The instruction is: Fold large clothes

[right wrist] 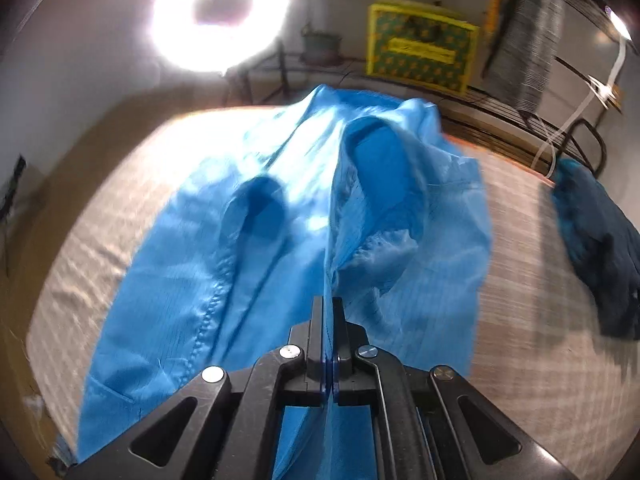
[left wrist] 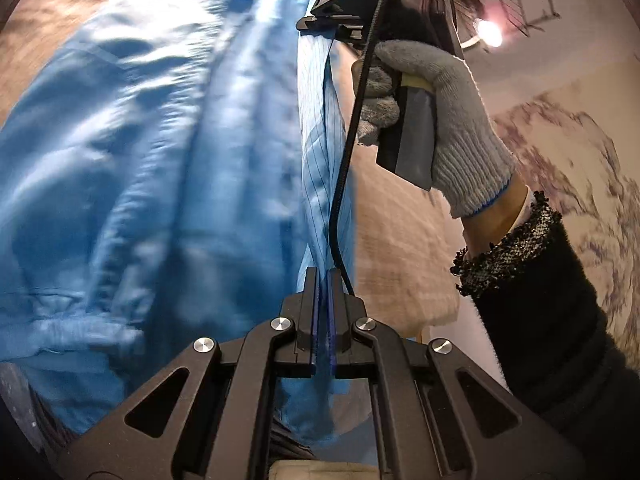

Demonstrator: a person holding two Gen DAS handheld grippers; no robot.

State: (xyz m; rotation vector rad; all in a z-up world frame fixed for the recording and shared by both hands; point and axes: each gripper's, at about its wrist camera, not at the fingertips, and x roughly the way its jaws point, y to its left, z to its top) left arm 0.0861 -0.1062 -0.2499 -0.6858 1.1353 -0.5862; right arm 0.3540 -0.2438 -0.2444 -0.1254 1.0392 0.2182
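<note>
Where the left wrist view looks down, one blue garment (left wrist: 152, 168) is seen, its striped edge pinched by the closed left hand-held gripper (left wrist: 323, 280) and by the right hand-held gripper (left wrist: 332, 20) in one gloved hand (left wrist: 440, 120). From the right wrist view, the same crumpled garment (right wrist: 280, 240) is spread over the bed (right wrist: 540, 300), clamped in the closed right hand-held gripper (right wrist: 328, 308); one dark cloth (right wrist: 600, 248) lies apart.

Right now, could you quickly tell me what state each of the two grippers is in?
Left gripper: closed, pinching an edge of the blue garment.
Right gripper: closed, pinching a fold of the same blue garment.
</note>
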